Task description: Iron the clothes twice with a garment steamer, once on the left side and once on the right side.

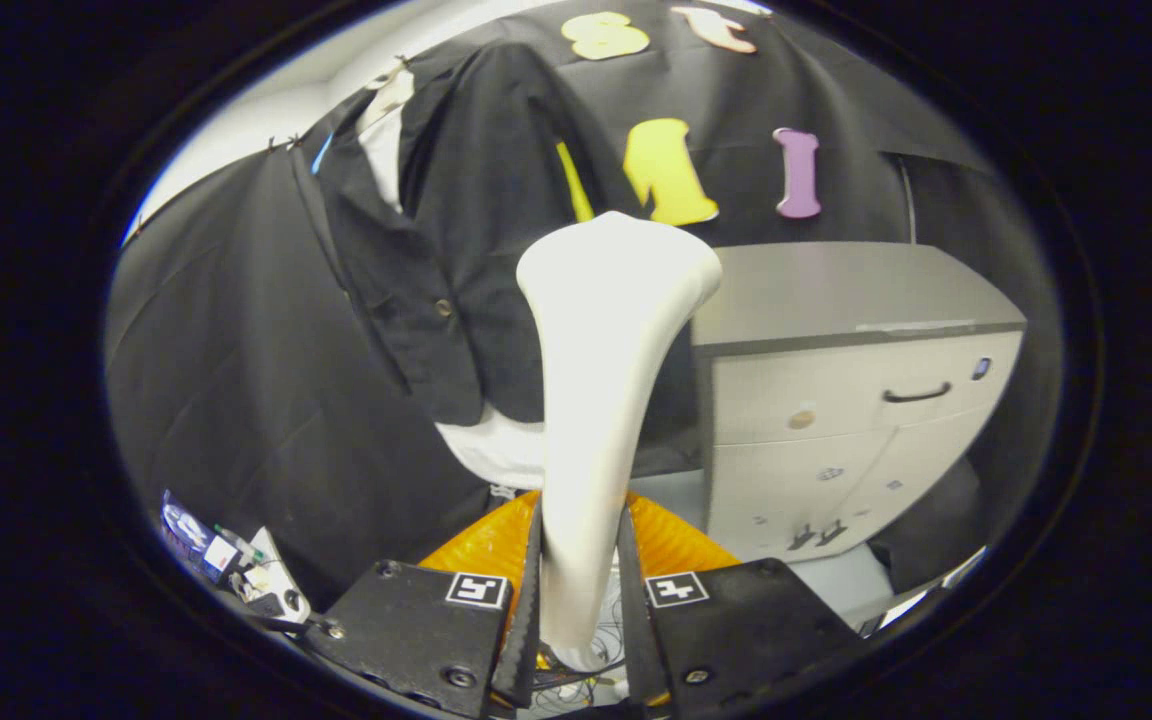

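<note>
Garment steamer is the white wand thing standing up right in the middle, handle down between the gripper fingers and the wide flat head flaring out at the top. Both fingers are pressed against the handle from either side, so the claw is closed down snug on it, only as wide as the handle itself.

Taking the steamer as the reference point: the clothes hang just behind and to the left of its head, a black jacket worn open over a white shirt. The white hem pokes out under the jacket, right beside the steamer's neck. Can't tell if the head is actually touching the fabric or just sitting in front of it. There's a button on the jacket front, left of the steamer's head.

To the right of the steamer and farther back sits a pale cabinet with a grey top and a dark drawer handle. Down low on the left of the steamer's handle, there's a small heap of clutter on the floor, too small to make out.
</note>
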`<state>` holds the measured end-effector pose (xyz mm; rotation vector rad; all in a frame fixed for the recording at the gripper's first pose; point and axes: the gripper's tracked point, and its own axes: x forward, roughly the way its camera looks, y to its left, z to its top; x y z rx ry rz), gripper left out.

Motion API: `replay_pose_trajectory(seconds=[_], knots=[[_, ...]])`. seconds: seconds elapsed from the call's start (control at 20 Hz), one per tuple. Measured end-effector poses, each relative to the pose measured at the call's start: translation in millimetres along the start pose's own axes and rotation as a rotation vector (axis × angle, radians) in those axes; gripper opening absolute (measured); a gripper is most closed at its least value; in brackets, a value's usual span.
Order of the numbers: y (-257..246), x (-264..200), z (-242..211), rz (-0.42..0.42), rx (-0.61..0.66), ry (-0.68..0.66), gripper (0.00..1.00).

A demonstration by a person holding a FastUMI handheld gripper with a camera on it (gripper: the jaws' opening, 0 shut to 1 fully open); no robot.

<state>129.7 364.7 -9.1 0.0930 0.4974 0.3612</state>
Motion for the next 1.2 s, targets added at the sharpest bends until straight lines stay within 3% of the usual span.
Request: replay_pose_trajectory(seconds=[0.35, 0.65, 1.2], knots=[[-113.4, -93.3, -6.4, -0.105, 0.025, -0.077, 0.37], [-187.0, -133.8, -32.0, -0.143, 0.053, -0.077, 0.37], [-211.5, -155.9, -46.2, -0.088, 0.029, -0.079, 0.37]])
